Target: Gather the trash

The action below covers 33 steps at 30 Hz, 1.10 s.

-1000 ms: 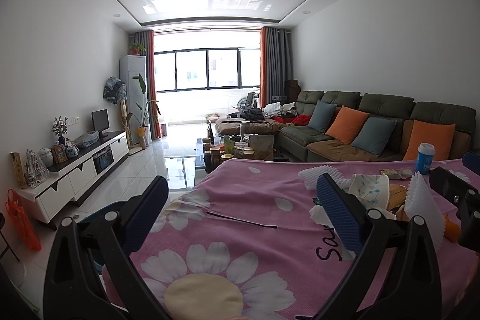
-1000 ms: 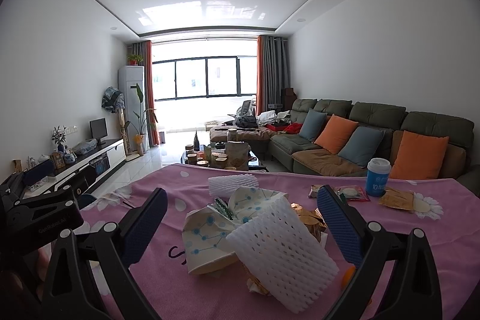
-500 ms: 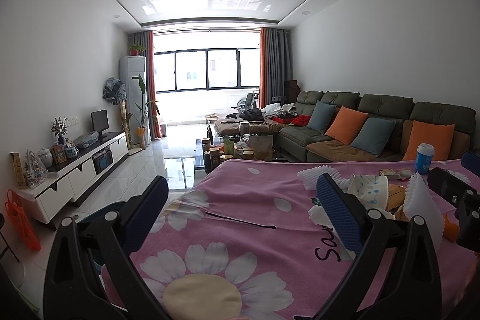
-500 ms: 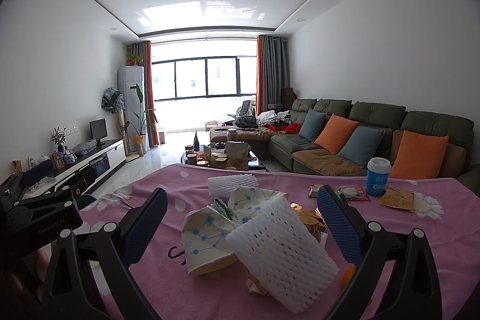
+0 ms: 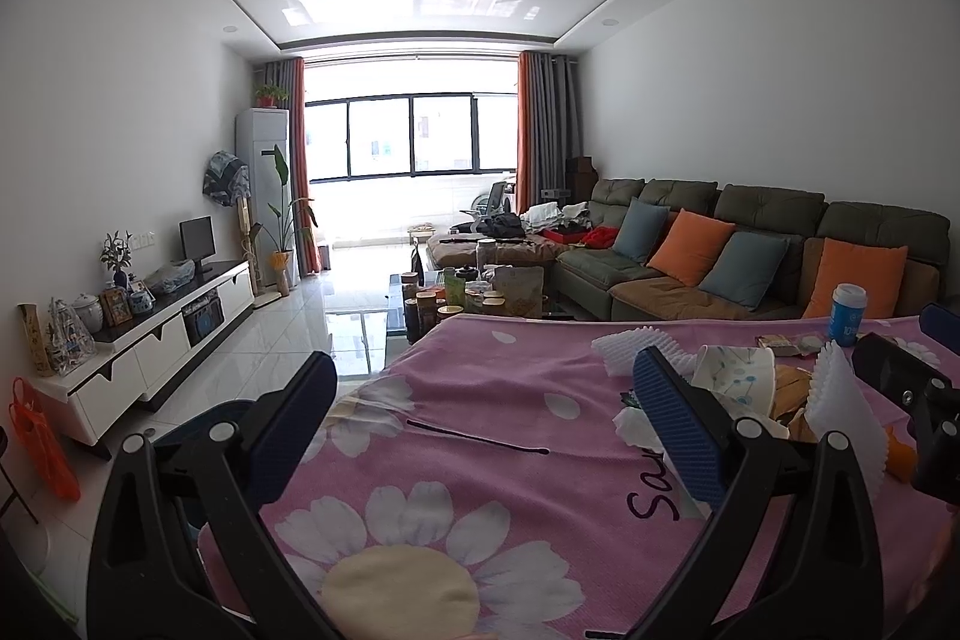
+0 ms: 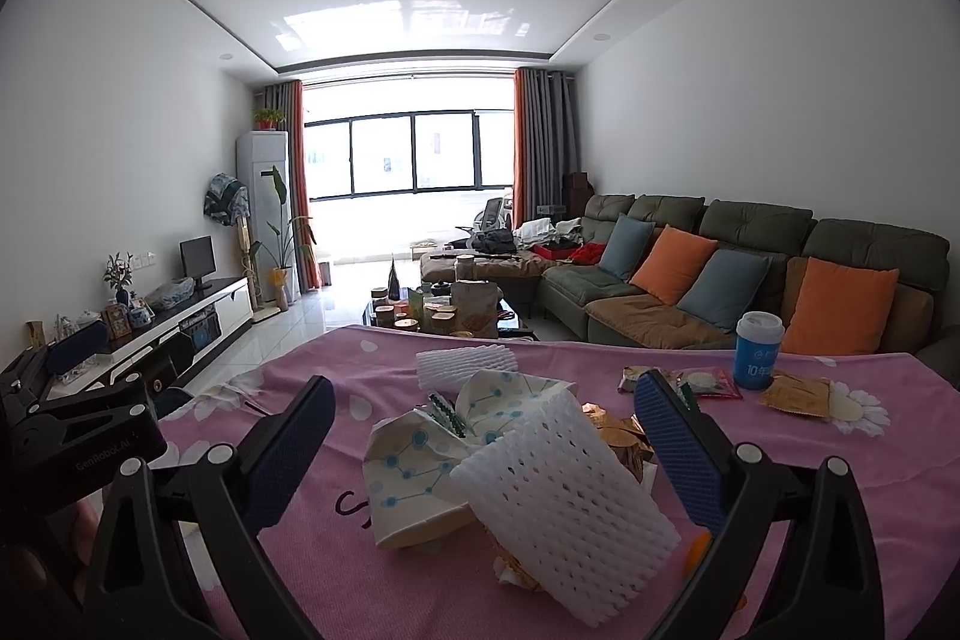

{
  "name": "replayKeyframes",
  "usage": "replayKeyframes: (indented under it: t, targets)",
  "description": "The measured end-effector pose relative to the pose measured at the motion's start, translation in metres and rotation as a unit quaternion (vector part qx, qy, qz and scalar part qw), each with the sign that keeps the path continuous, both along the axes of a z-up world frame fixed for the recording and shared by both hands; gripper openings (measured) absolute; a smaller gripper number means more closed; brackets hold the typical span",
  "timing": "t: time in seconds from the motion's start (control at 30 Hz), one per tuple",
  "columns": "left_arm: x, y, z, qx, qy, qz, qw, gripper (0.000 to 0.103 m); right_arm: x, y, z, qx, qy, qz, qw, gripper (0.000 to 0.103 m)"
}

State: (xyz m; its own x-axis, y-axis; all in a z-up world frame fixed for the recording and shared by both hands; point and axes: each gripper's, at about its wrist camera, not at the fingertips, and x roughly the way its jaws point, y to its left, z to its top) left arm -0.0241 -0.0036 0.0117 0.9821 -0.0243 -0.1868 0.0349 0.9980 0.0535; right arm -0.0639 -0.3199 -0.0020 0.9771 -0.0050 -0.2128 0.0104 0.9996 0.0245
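Note:
A heap of trash lies on the pink flowered tablecloth [image 6: 372, 370]: a white foam net sleeve [image 6: 558, 496], a crushed white paper box with blue dots [image 6: 414, 466], a second foam net [image 6: 465, 364], gold foil scraps [image 6: 618, 436] and snack wrappers [image 6: 708, 382]. My right gripper [image 6: 480, 448] is open, its blue pads either side of the heap, above it. My left gripper [image 5: 480, 424] is open over bare cloth, left of the heap [image 5: 750, 388]. A thin black stick [image 5: 477, 439] lies on the cloth between its fingers.
A blue cup with a white lid [image 6: 757, 349] stands at the table's far right. Beyond the table are a cluttered glass coffee table [image 6: 444, 310], a green sofa with orange and blue cushions [image 6: 720, 274] and a white TV cabinet [image 5: 162, 328]. An orange bag [image 5: 42, 448] hangs at left.

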Motion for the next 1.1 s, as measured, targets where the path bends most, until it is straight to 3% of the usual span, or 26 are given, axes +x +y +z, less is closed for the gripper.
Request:
replayKeyframes:
  t: [0.37, 0.6, 0.83, 0.93, 1.1]
  targets:
    - [0.01, -0.005, -0.01, -0.002, 0.013, -0.013, 0.9998, 0.097, 0.003, -0.006, -0.001, 0.005, 0.008, 0.002, 1.0, 0.096]
    - [0.041, -0.006, -0.032, -0.02, 0.086, -0.061, 0.9942, 0.097, 0.008, -0.016, -0.01, 0.011, 0.04, 0.001, 0.999, 0.096]
    - [0.078, -0.03, -0.062, -0.026, 0.177, -0.153, 0.972, 0.097, 0.016, -0.032, -0.028, 0.021, 0.091, 0.011, 0.996, 0.096]
    - [0.09, -0.041, -0.074, -0.04, 0.214, -0.192, 0.9568, 0.088, 0.019, -0.038, -0.035, 0.025, 0.109, 0.011, 0.994, 0.096]
    - [0.119, -0.067, -0.096, -0.049, 0.276, -0.248, 0.9274, 0.074, 0.023, -0.046, -0.044, 0.034, 0.135, 0.017, 0.99, 0.084]
